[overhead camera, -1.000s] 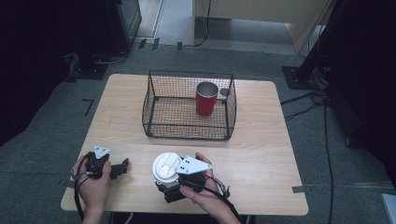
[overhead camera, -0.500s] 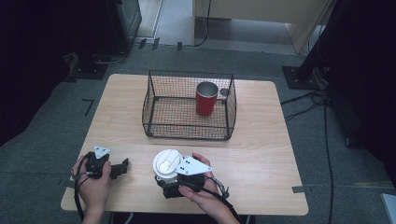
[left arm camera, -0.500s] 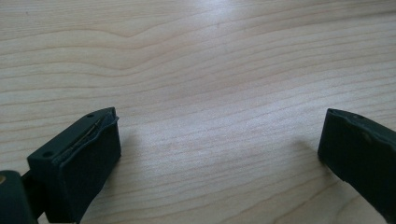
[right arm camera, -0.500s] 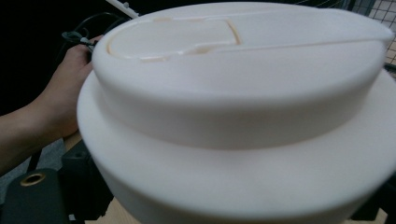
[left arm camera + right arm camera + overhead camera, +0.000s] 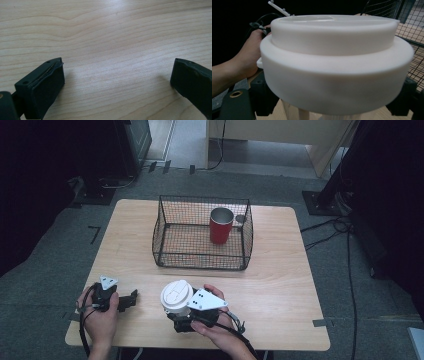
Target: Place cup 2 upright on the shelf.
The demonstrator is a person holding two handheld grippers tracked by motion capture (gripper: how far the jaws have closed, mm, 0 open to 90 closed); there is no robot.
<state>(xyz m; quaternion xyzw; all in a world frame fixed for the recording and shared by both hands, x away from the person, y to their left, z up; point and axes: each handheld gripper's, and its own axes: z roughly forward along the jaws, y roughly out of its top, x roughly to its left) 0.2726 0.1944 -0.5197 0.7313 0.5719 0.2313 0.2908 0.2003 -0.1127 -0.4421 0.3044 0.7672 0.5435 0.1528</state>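
Note:
A white cup with a wide white lid [image 5: 176, 295] stands near the table's front edge. My right gripper [image 5: 182, 317] reaches it from the right. Its jaws have just been closing on the cup and are now shut on the body under the lid. In the right gripper view the lid [image 5: 332, 55] looms close, with the black jaws low on either side of the cup. My left gripper [image 5: 131, 300] rests at the front left. It stands open over bare wood [image 5: 117, 72] with nothing between its fingers.
A black wire basket [image 5: 202, 262] sits mid-table toward the far side. A red cup [image 5: 221, 225] stands upright in its far right corner. The wooden table [image 5: 280, 285] has free room to the right of my right hand.

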